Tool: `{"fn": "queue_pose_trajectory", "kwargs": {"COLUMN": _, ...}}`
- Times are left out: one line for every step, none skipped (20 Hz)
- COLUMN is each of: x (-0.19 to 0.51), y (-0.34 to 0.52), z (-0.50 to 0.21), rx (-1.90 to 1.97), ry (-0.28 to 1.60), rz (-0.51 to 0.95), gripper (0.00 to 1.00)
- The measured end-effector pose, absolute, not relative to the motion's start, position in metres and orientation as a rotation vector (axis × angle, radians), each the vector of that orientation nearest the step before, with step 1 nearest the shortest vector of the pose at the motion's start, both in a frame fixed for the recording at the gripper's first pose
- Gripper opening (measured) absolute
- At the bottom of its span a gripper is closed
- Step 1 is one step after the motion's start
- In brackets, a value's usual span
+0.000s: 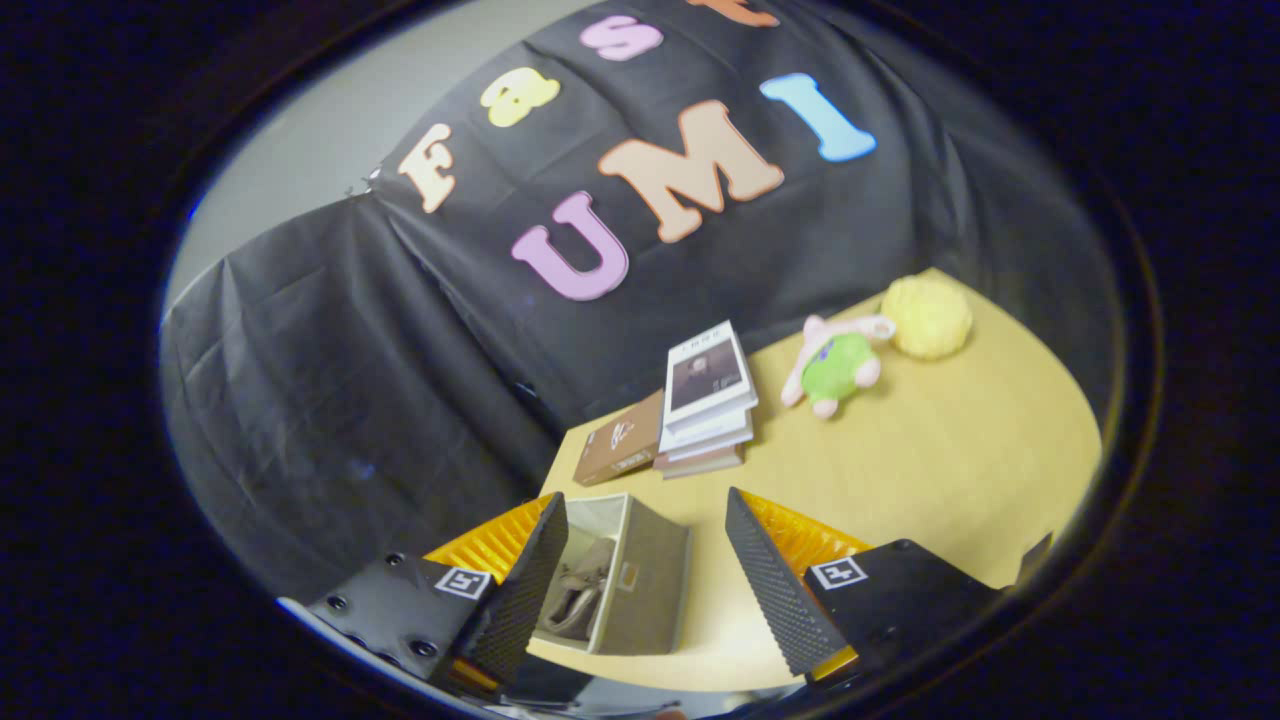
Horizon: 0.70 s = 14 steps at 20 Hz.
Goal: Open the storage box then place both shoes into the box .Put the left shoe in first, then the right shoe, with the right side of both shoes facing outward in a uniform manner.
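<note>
Pale wood surface (900,480) carries books (705,400), two toys and the open box (640,580), which sits between the claw's (645,580) spread, empty fingers; what looks like one shoe (580,600) lies inside. Risk: the second shoe going in facing the wrong way

No legible text appears on any object. The top book (706,375) of the stack carries a cover title too small to read, and the brown book (622,440) beside it bears a pale, illegible mark. Each of the fingers (780,580) carries a square coded marker (838,573) without readable characters.
</note>
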<state>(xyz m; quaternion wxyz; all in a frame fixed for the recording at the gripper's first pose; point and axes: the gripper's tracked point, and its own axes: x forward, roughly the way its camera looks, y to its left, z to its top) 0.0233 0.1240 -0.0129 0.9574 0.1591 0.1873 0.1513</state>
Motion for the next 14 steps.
{"fn": "queue_pose_trajectory", "kwargs": {"x": 0.022, "y": 0.120, "z": -0.005, "rx": 0.282, "ry": 0.332, "rz": 0.298, "gripper": 0.99}}
{"fn": "queue_pose_trajectory", "kwargs": {"x": 0.020, "y": 0.116, "z": 0.003, "rx": 0.250, "ry": 0.283, "rz": 0.289, "gripper": 1.00}}
{"fn": "queue_pose_trajectory", "kwargs": {"x": 0.017, "y": 0.111, "z": 0.011, "rx": 0.227, "ry": 0.240, "rz": 0.274, "gripper": 1.00}}
{"fn": "queue_pose_trajectory", "kwargs": {"x": 0.014, "y": 0.107, "z": 0.020, "rx": 0.215, "ry": 0.196, "rz": 0.262, "gripper": 1.00}}
{"fn": "queue_pose_trajectory", "kwargs": {"x": 0.012, "y": 0.102, "z": 0.029, "rx": 0.197, "ry": 0.144, "rz": 0.243, "gripper": 1.00}}
{"fn": "queue_pose_trajectory", "kwargs": {"x": 0.011, "y": 0.096, "z": 0.038, "rx": 0.175, "ry": 0.104, "rz": 0.232, "gripper": 1.00}}
{"fn": "queue_pose_trajectory", "kwargs": {"x": 0.006, "y": 0.094, "z": 0.045, "rx": 0.158, "ry": 0.066, "rz": 0.229, "gripper": 1.00}}
{"fn": "queue_pose_trajectory", "kwargs": {"x": 0.002, "y": 0.091, "z": 0.053, "rx": 0.146, "ry": 0.034, "rz": 0.227, "gripper": 1.00}}
{"fn": "queue_pose_trajectory", "kwargs": {"x": -0.003, "y": 0.089, "z": 0.060, "rx": 0.128, "ry": -0.004, "rz": 0.233, "gripper": 1.00}}
{"fn": "queue_pose_trajectory", "kwargs": {"x": -0.006, "y": 0.083, "z": 0.066, "rx": 0.110, "ry": -0.037, "rz": 0.221, "gripper": 1.00}}
{"fn": "queue_pose_trajectory", "kwargs": {"x": -0.008, "y": 0.076, "z": 0.071, "rx": 0.099, "ry": -0.067, "rz": 0.209, "gripper": 1.00}}
{"fn": "queue_pose_trajectory", "kwargs": {"x": -0.010, "y": 0.070, "z": 0.073, "rx": 0.101, "ry": -0.087, "rz": 0.196, "gripper": 1.00}}
{"fn": "queue_pose_trajectory", "kwargs": {"x": -0.012, "y": 0.067, "z": 0.075, "rx": 0.107, "ry": -0.105, "rz": 0.186, "gripper": 1.00}}
{"fn": "queue_pose_trajectory", "kwargs": {"x": -0.014, "y": 0.063, "z": 0.078, "rx": 0.116, "ry": -0.117, "rz": 0.178, "gripper": 1.00}}
